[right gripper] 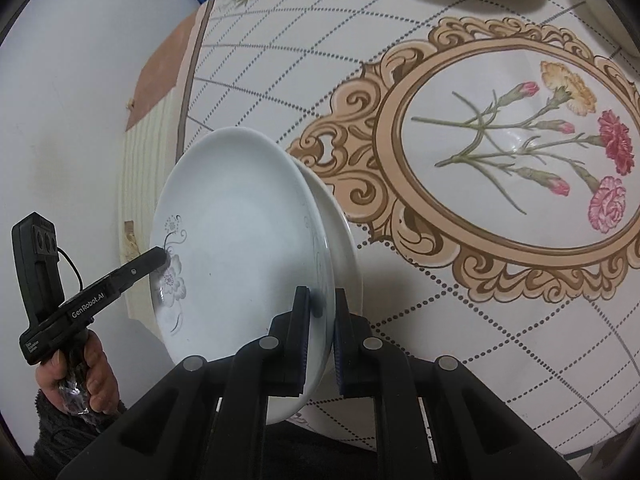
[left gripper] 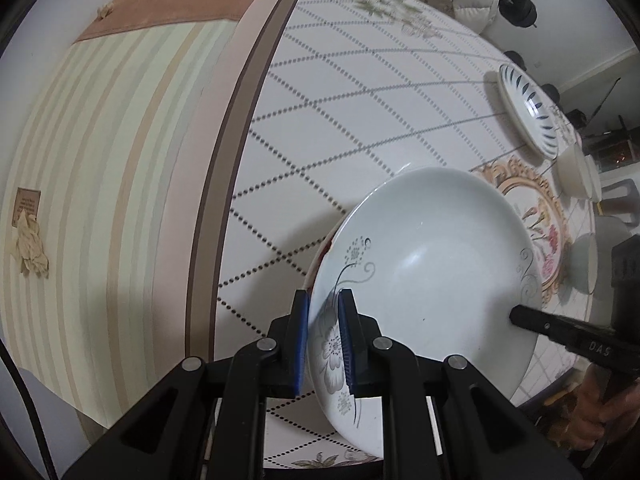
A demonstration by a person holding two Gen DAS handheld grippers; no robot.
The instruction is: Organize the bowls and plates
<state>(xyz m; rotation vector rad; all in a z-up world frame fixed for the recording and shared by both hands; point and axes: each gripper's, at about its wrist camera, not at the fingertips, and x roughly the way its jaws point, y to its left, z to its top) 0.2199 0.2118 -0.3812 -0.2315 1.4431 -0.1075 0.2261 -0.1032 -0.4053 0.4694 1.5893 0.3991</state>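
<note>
- While the desk spreads under everything, its white cloth carries a dotted diamond grid and a gold-framed oval of carnations
- A white plate with a grey flower print is lifted off the desk and tilted, held at opposite rims; in the right wrist view a second white rim shows just behind it, so it may be two plates stacked, I cannot tell for sure
- A blue-patterned plate lies flat on the far side of the desk, well apart from the lifted one
- White bowls stand near the desk's right edge, beside the patterned plate
- The left hand-held gripper is clenched on the plate's flower-printed rim, blue pads on either face
- The right hand-held gripper is clenched on the opposite rim
</note>
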